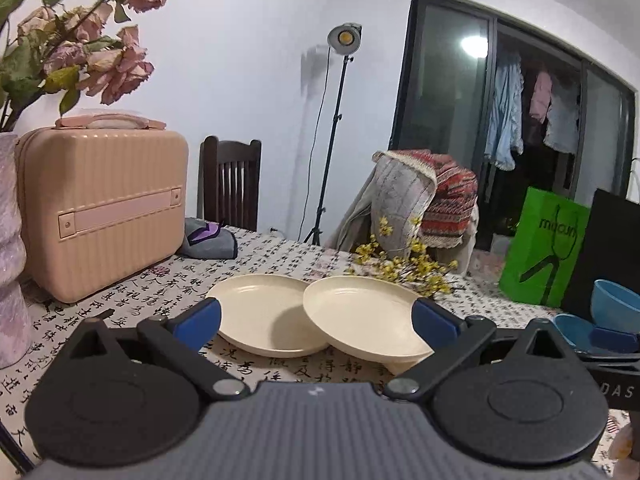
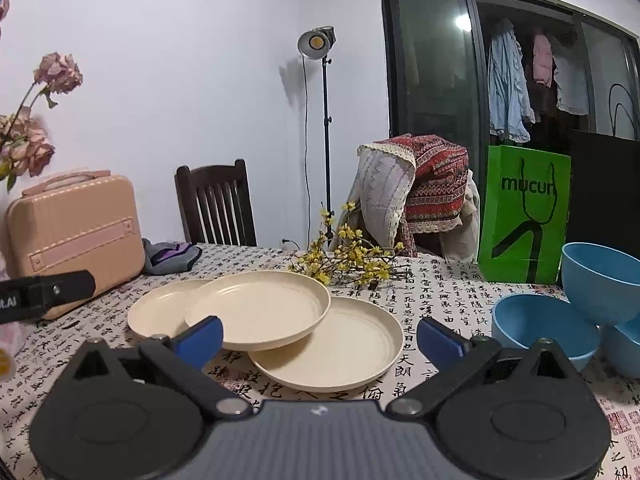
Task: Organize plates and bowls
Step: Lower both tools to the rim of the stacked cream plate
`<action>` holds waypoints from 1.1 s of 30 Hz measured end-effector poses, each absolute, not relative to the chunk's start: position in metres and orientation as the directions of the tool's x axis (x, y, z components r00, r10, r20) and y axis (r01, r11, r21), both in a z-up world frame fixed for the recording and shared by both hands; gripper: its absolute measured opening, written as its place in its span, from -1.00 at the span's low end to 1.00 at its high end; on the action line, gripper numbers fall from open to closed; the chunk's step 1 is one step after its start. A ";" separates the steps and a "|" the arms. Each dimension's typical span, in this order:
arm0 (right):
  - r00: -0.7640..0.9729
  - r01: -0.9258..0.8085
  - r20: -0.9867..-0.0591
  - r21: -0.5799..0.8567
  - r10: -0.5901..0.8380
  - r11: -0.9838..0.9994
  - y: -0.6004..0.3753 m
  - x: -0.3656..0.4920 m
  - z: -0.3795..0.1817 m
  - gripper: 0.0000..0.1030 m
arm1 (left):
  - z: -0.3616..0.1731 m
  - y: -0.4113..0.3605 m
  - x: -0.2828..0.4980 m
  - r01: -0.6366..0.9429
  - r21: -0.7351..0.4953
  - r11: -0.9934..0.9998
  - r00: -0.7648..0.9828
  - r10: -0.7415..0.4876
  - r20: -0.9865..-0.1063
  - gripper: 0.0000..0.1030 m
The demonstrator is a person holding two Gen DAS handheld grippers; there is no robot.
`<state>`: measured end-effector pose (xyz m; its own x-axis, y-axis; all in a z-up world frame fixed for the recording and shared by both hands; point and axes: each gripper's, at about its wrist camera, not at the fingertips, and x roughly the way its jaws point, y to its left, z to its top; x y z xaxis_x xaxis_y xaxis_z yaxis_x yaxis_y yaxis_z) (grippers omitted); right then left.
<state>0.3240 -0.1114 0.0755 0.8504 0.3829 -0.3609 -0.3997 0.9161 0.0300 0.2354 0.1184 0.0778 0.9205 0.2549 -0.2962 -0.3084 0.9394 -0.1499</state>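
Plates (image 2: 280, 312) lie on the table (image 2: 440, 292) just in front of our two grippers, three cream ones in a loose overlapping row. We hold the right gripper (image 2: 320, 338) low over the near plate (image 2: 340, 356), its blue fingers (image 2: 200, 336) spread wide with nothing between them. The left gripper (image 1: 316, 320) is the same, wide open and empty, facing the plates from the other side. We judge that both are held this way to be ready for a rim.

The middle plate (image 2: 260, 308) rests tilted, one edge on the near plate and the other on the far plate (image 2: 160, 312), so its open face leans a little toward us. The other two lie flat and face up. Plates are round, so they have no long axis of their own; the row itself runs from near right to far left in the right view.

To the right, near the plates, stand blue bowls (image 2: 544, 328); one bowl (image 2: 600, 280) leans on the others, its mouth turned left.

Farther back we see yellow flowers (image 2: 352, 264), a green bag (image 2: 524, 212) and a pink case (image 2: 76, 236).
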 end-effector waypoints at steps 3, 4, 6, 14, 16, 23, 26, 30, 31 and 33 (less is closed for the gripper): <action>0.846 -0.401 -0.372 0.030 0.382 0.916 -0.105 0.333 0.075 1.00 | 0.077 0.125 0.249 -0.324 -0.143 0.935 0.909 0.266 -0.320 1.00; 0.845 -0.399 -0.376 0.030 0.380 0.916 -0.103 0.336 0.075 1.00 | 0.077 0.127 0.253 -0.329 -0.142 0.934 0.905 0.269 -0.329 1.00; 0.844 -0.396 -0.383 0.029 0.376 0.918 -0.099 0.343 0.075 1.00 | 0.078 0.130 0.260 -0.335 -0.142 0.931 0.901 0.273 -0.338 1.00; 0.845 -0.378 -0.397 0.033 0.359 0.925 -0.083 0.368 0.075 1.00 | 0.080 0.139 0.286 -0.353 -0.131 0.927 0.885 0.285 -0.367 1.00; 0.846 -0.368 -0.402 0.035 0.350 0.929 -0.080 0.374 0.074 1.00 | 0.081 0.141 0.292 -0.363 -0.128 0.923 0.880 0.295 -0.373 1.00; 0.837 -0.352 -0.428 0.056 0.341 0.934 -0.071 0.399 0.066 1.00 | 0.079 0.152 0.315 -0.390 -0.131 0.912 0.867 0.315 -0.387 1.00; 0.838 -0.344 -0.432 0.057 0.334 0.937 -0.068 0.407 0.063 1.00 | 0.078 0.156 0.325 -0.399 -0.136 0.907 0.862 0.320 -0.393 1.00; 0.839 -0.336 -0.435 0.058 0.327 0.940 -0.064 0.417 0.061 1.00 | 0.076 0.161 0.340 -0.405 -0.137 0.904 0.856 0.323 -0.403 1.00; 0.840 -0.332 -0.435 0.058 0.324 0.941 -0.063 0.420 0.061 1.00 | 0.075 0.161 0.343 -0.407 -0.134 0.904 0.855 0.325 -0.404 1.00; 0.841 -0.328 -0.435 0.065 0.323 0.942 -0.062 0.425 0.061 1.00 | 0.075 0.162 0.350 -0.410 -0.129 0.903 0.854 0.330 -0.402 1.00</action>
